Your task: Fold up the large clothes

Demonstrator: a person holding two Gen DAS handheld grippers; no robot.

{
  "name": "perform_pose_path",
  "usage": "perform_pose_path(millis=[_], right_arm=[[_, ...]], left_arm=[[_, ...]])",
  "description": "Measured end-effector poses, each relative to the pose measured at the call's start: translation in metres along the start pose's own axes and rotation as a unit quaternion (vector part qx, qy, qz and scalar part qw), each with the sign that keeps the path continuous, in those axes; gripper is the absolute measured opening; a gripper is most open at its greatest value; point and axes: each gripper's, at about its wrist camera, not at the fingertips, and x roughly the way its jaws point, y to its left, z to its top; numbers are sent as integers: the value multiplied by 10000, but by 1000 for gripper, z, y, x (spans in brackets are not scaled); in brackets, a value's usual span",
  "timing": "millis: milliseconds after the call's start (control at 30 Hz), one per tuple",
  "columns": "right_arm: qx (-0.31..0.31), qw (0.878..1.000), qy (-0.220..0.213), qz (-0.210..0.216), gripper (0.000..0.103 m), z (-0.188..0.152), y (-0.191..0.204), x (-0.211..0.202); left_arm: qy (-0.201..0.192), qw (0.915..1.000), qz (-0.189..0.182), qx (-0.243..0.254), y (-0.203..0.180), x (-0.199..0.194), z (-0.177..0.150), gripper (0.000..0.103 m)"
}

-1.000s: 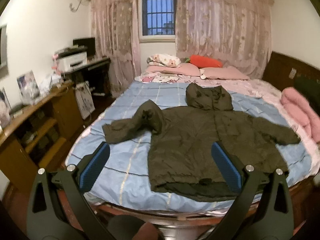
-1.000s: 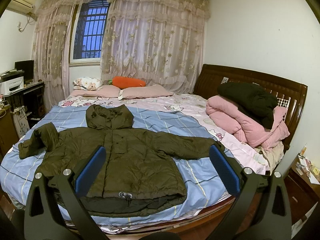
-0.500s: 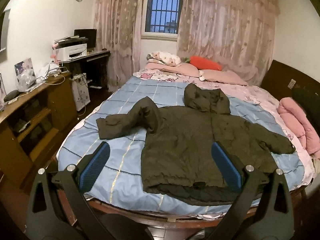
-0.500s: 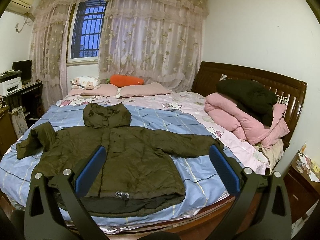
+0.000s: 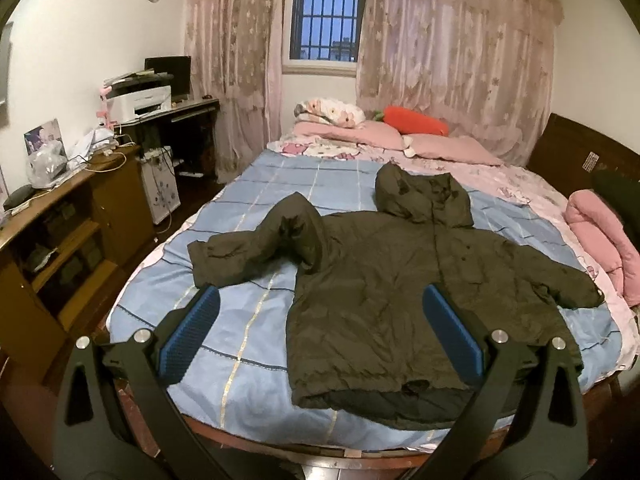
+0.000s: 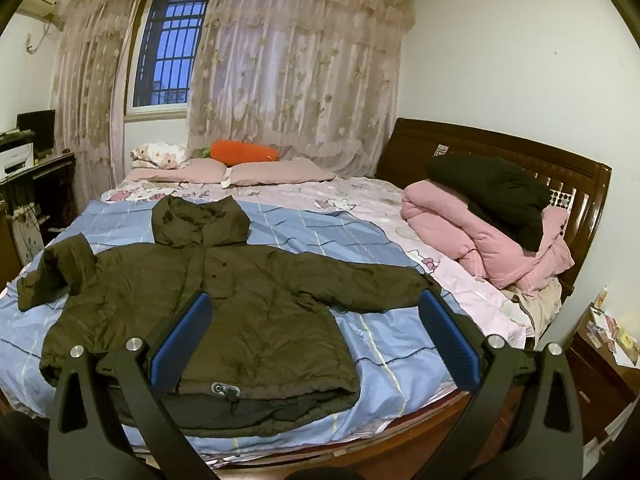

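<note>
A dark olive hooded padded jacket (image 5: 400,292) lies spread front-up on the bed's blue checked sheet (image 5: 248,312), hood toward the pillows, hem at the near edge. Its left sleeve (image 5: 256,244) is bent and bunched, its right sleeve (image 6: 360,280) lies out straight. It also shows in the right wrist view (image 6: 240,304). My left gripper (image 5: 320,320) is open and empty, held back from the bed's near edge. My right gripper (image 6: 316,324) is open and empty, above the hem side.
A folded pink quilt (image 6: 488,244) with a dark garment (image 6: 496,192) on top lies by the wooden headboard (image 6: 520,152). Pink pillows (image 5: 440,148) and an orange cushion (image 5: 416,120) are at the far end. A wooden shelf unit (image 5: 72,220) and desk with printer (image 5: 140,100) stand at the left.
Both grippers have moved closer to the bed, the left one also swinging left; the jacket appears larger. The jacket itself has not moved. Both stay open.
</note>
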Motion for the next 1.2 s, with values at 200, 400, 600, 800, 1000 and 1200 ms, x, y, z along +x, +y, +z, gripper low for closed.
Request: perform_pose_path(millis=[200,400,600,800,1000,1200], right_arm=[[-45,10000,26,55,102,3,4,20],[33,9994,29,336,102,-3,11,40],[-76,9990,250,370,102,-11,31,66],[-389,9969,476,501,102,-27,61,88],[-474,9954,572,598,102,-39,77,103],[-485,9953,554,624,102,-48,87,116]], left_arm=[[41,9996,-141,-227,8,38,9,101],[160,9939,-611,-904,37,88,8,101],[433,9537,-1579,-2523,101,157,-2,101],[287,8995,-1975,-3886,158,214,-26,101],[203,8471,-2003,-4918,196,267,-56,101],[320,8196,-1940,-5382,206,307,-75,101]])
